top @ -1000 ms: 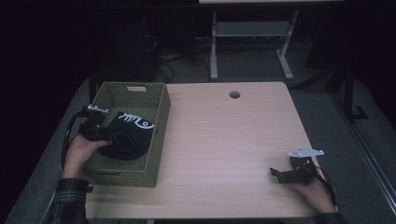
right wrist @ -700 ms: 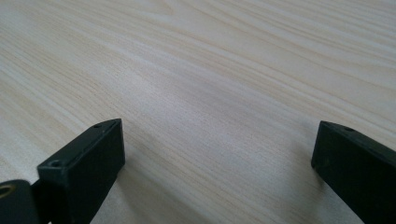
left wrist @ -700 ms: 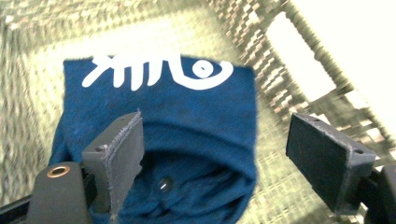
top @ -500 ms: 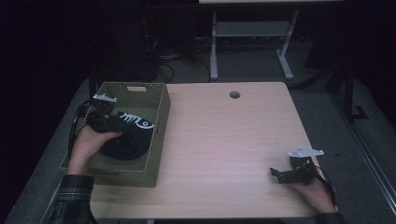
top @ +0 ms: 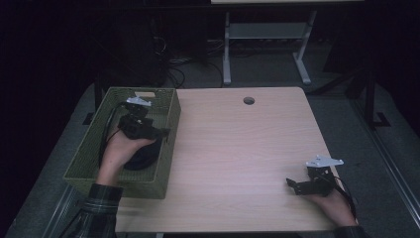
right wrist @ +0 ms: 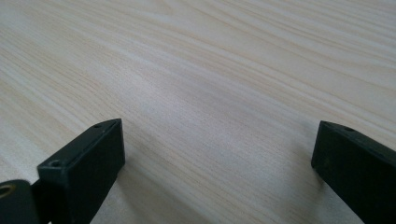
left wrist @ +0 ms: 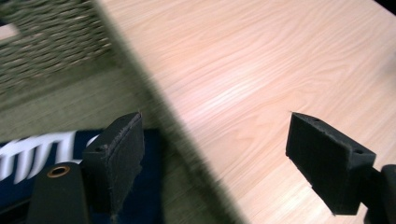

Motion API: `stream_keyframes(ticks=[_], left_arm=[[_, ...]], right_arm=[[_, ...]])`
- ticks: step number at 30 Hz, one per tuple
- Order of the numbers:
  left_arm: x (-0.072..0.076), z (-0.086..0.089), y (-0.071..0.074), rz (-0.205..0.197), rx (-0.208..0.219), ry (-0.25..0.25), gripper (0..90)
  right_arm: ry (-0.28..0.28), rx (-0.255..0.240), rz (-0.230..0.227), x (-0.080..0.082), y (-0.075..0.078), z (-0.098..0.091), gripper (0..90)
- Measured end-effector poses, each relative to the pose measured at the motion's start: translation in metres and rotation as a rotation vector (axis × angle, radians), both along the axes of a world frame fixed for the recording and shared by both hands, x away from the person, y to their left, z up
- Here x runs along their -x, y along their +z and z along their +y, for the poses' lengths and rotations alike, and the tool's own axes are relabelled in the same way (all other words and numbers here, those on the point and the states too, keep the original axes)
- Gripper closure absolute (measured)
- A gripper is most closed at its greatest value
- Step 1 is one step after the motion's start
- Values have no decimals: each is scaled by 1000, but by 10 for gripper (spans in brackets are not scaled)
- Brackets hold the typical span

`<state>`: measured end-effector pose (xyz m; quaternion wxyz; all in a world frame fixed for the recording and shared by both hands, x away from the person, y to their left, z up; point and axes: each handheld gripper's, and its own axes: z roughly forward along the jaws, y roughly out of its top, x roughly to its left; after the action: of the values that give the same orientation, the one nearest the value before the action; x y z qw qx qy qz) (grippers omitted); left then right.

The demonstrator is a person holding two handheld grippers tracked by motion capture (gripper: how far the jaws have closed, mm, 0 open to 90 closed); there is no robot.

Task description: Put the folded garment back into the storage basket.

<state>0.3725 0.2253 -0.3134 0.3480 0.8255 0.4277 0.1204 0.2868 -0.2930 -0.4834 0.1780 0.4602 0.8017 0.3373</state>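
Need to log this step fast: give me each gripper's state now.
Left gripper: open, jaws just opened, nothing between them, above the green woven basket.
Right gripper: open, empty.

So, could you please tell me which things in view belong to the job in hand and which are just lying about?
In the job:
- left gripper, jaws just opened, nothing between them
- dark blue cloth with white lettering, lying in the basket
- green woven basket at the table's left edge

Lying about:
- right gripper, open, resting on the wooden table
- desk frame and cables behind
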Motion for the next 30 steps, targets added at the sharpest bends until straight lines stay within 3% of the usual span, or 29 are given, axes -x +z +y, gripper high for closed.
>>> stream_keyframes(ticks=[14, 19, 24, 30], left_arm=[[10, -70, -29, -3, 66, -111, 187], [18, -89, -45, -21, 45, -134, 188], [28, -102, -64, -47, 57, -131, 188], [39, -110, -92, -46, 14, -154, 189]], right_arm=[[1, -1, 2, 0, 0, 0, 24], [1, -1, 2, 0, 0, 0, 23], [2, -1, 2, 0, 0, 0, 23], [2, -1, 2, 0, 0, 0, 24]])
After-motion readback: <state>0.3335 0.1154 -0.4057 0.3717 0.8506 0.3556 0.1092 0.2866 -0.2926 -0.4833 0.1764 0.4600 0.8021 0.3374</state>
